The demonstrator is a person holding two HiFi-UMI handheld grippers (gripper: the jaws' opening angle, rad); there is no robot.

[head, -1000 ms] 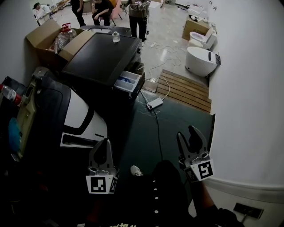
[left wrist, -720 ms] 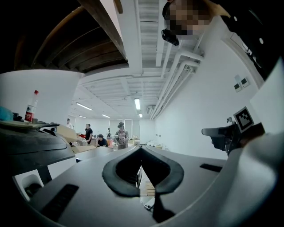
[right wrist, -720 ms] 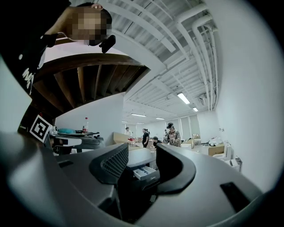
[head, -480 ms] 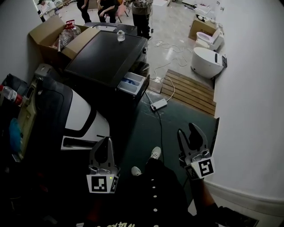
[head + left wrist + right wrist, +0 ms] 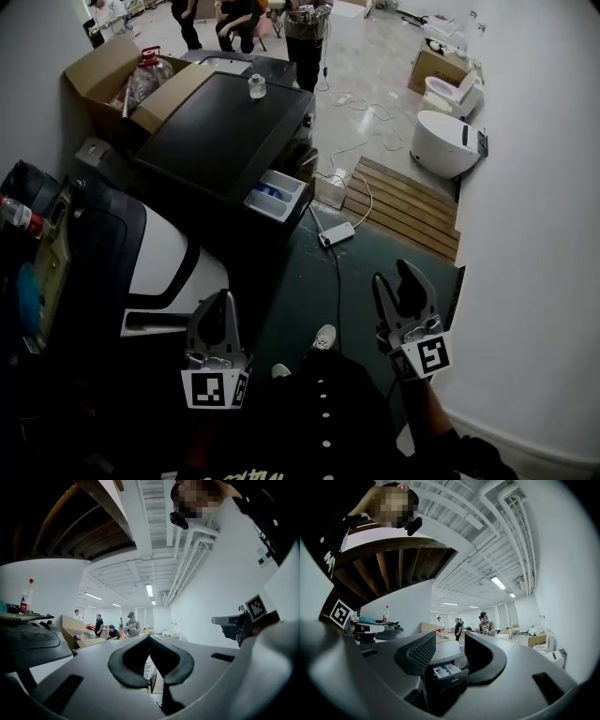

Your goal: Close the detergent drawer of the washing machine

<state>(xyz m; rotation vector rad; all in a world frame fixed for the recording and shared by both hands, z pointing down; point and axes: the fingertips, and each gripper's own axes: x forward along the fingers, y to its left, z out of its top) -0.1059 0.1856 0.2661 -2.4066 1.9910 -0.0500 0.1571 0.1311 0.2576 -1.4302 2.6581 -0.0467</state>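
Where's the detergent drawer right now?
In the head view, the detergent drawer is upper centre, pulled open from the front of the washing machine, just up and left of the white power strip on the floor.

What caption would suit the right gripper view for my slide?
Open, empty right gripper frames the washing machine, whose detergent drawer stands pulled out.

The white detergent drawer (image 5: 275,195), blue inside, juts open from the front of the dark-topped washing machine (image 5: 225,122).
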